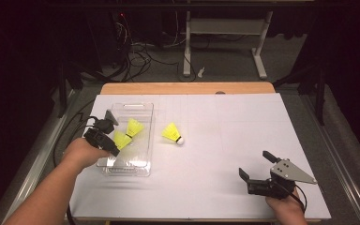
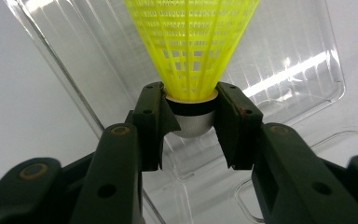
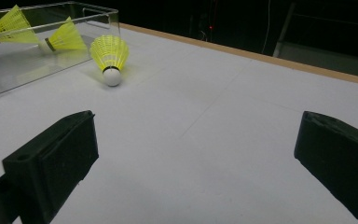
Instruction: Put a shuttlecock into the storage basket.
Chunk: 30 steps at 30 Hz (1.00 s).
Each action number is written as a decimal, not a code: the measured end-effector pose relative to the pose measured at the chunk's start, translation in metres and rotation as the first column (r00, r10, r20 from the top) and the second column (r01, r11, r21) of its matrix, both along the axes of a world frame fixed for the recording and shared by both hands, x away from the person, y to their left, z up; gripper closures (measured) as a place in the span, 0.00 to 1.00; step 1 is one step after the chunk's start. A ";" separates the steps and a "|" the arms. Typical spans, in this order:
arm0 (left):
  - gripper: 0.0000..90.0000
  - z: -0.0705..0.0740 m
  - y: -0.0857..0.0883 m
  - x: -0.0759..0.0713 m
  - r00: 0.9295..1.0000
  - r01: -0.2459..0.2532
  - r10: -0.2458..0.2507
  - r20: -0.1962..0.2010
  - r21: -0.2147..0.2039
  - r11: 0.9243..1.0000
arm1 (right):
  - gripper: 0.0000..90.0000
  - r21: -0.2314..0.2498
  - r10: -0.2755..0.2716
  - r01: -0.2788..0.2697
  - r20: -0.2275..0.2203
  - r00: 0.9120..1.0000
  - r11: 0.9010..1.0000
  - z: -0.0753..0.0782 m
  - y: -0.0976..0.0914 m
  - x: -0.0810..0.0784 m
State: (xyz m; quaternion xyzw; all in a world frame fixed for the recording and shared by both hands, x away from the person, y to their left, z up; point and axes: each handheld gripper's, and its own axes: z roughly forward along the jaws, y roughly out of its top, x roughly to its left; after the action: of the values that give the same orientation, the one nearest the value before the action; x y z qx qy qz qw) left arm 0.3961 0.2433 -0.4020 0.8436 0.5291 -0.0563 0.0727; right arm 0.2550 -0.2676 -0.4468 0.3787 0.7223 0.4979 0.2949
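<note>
Gripping a yellow shuttlecock (image 2: 192,44) by its cork base, your left gripper (image 2: 192,123) hung over the clear plastic tray (image 2: 303,56) — its own view showed both black pads pressed against the rounded white cork, with the dark band just above them and the mesh skirt flaring away from the camera. The high view could not show that contact; from there you had the left gripper (image 1: 104,140) at the tray's left wall (image 1: 143,164), the held shuttlecock (image 1: 121,139) over the tray's middle, and a second shuttlecock (image 1: 134,126) just behind it inside the tray.

A third shuttlecock (image 1: 173,133) lay on the white bench (image 1: 243,126) just right of the tray, cork pointing toward you and to the right. The right gripper view gave it from low down and side-on: the loose shuttlecock (image 3: 110,56) rested on its cork and skirt edge, close beside the tray's corner (image 3: 114,18), with the two others seen through the clear wall.

Your right gripper (image 1: 258,168) sat well apart from all of this at the near right of the bench, its jaws spread wide with nothing between them — its own view showed only bare bench surface (image 3: 223,130) in the gap. Your right hand (image 1: 286,206) held it from below in the high view.
</note>
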 end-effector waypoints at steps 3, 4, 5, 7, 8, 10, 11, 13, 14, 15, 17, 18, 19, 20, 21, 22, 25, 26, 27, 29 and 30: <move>0.63 0.000 -0.001 0.001 1.000 0.011 -0.012 -0.013 -0.031 0.999 | 0.00 0.001 0.001 -0.001 0.001 1.000 1.000 0.000 0.000 0.000; 0.59 0.000 -0.002 0.001 1.000 0.018 -0.018 -0.016 -0.025 1.000 | 0.00 0.002 0.001 -0.001 0.002 1.000 1.000 0.000 0.000 0.000; 0.58 0.000 -0.003 0.000 1.000 0.018 -0.018 -0.010 -0.018 1.000 | 0.00 0.002 0.000 0.000 0.000 1.000 1.000 0.000 0.000 0.000; 0.56 -0.001 -0.005 0.000 1.000 0.018 -0.018 -0.002 -0.011 1.000 | 0.00 0.002 0.000 0.000 0.001 1.000 1.000 0.000 0.000 0.000; 0.55 -0.001 -0.006 0.000 1.000 0.017 -0.017 -0.002 -0.009 1.000 | 0.00 0.004 0.001 -0.001 0.002 1.000 1.000 0.001 0.000 0.000; 0.54 -0.001 -0.006 0.000 1.000 0.017 -0.017 -0.003 -0.008 1.000 | 0.00 0.003 -0.001 0.001 0.003 1.000 1.000 0.001 0.000 0.000; 0.54 -0.001 -0.006 0.000 1.000 0.019 -0.019 -0.005 -0.007 1.000 | 0.00 0.003 0.000 0.000 0.003 1.000 1.000 0.001 0.000 0.000; 0.53 0.000 -0.007 0.000 1.000 0.020 -0.020 -0.011 -0.010 1.000 | 0.00 0.002 0.000 0.000 0.003 1.000 1.000 0.001 -0.001 -0.001; 0.52 0.000 -0.007 0.000 1.000 0.024 -0.024 -0.014 -0.013 1.000 | 0.00 0.003 0.000 0.000 0.003 1.000 1.000 0.001 -0.001 -0.001; 0.51 0.001 -0.008 -0.001 1.000 0.025 -0.025 -0.011 -0.016 1.000 | 0.00 0.003 -0.001 0.001 0.002 1.000 1.000 0.001 -0.001 -0.001; 0.51 0.004 -0.009 -0.001 1.000 0.027 -0.028 -0.007 -0.024 0.999 | 0.00 0.003 -0.001 0.001 0.001 1.000 1.000 0.001 -0.001 0.000; 0.50 0.006 -0.009 -0.001 1.000 0.028 -0.028 -0.003 -0.031 0.999 | 0.00 0.003 0.000 0.000 0.002 1.000 1.000 0.001 -0.001 0.000; 0.50 0.008 -0.011 -0.001 1.000 0.029 -0.029 -0.002 -0.037 0.999 | 0.00 0.002 0.000 0.000 0.003 1.000 1.000 0.001 -0.001 0.000; 0.50 0.009 -0.012 -0.001 0.999 0.034 -0.034 0.003 -0.032 0.999 | 0.00 0.002 0.001 -0.001 0.004 1.000 1.000 0.001 0.000 0.000; 0.49 0.010 -0.013 -0.001 0.999 0.038 -0.038 0.007 -0.033 0.999 | 0.00 0.004 0.000 0.000 0.004 1.000 1.000 0.001 0.000 0.000; 0.49 0.012 -0.015 -0.001 0.999 0.041 -0.041 0.010 -0.034 0.999 | 0.00 0.002 0.001 -0.001 0.004 1.000 1.000 0.001 0.000 -0.001; 0.47 0.017 -0.018 -0.001 0.999 0.052 -0.051 0.018 -0.030 0.998 | 0.00 0.005 0.002 -0.002 0.005 1.000 1.000 0.001 0.000 -0.001; 0.46 0.019 -0.018 -0.001 0.998 0.052 -0.052 0.019 -0.032 0.998 | 0.00 0.004 0.001 -0.001 0.005 1.000 1.000 0.001 0.000 -0.001; 0.46 0.021 -0.018 0.000 0.999 0.047 -0.046 0.017 -0.039 0.998 | 0.00 0.004 0.000 0.000 0.005 1.000 1.000 0.001 0.000 -0.001; 0.43 0.024 -0.018 0.000 0.999 0.050 -0.049 0.020 -0.034 0.998 | 0.00 0.003 0.001 -0.001 0.005 1.000 1.000 0.001 0.000 -0.001; 0.43 0.025 -0.019 -0.001 0.998 0.052 -0.051 0.025 -0.035 0.998 | 0.00 0.003 0.001 -0.001 0.005 1.000 1.000 0.001 0.000 -0.001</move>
State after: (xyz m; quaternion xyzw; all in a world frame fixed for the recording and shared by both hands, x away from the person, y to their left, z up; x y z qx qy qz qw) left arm 0.3954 0.2246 -0.3775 0.8562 0.5050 -0.0576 0.0927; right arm 0.2543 -0.2680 -0.4457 0.3776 0.7210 0.5001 0.2959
